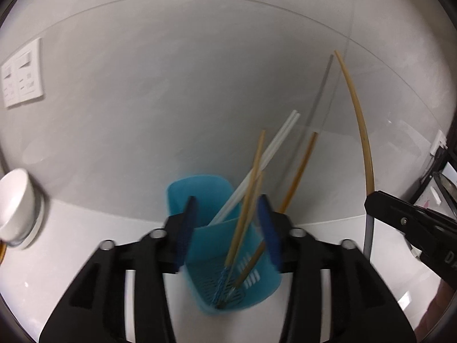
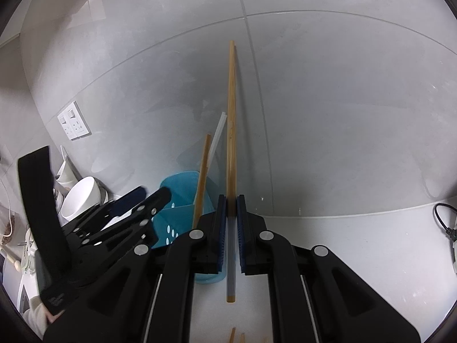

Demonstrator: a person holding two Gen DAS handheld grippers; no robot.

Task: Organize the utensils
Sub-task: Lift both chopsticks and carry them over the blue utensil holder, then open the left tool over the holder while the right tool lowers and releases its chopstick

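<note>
Left hand-held gripper (image 1: 225, 228) straddles blue holder (image 1: 200, 194); wall (image 1: 200, 85) close behind.

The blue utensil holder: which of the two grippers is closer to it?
Left. The left gripper has its open fingers straddling the blue utensil holder; the right gripper sits beside it, clamping a wooden chopstick.

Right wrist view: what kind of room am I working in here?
Most likely a home kitchen counter: grey wall tiles behind a white worktop, a blue chopstick holder against the wall, white bowls stacked at the left, and a wall socket.
</note>
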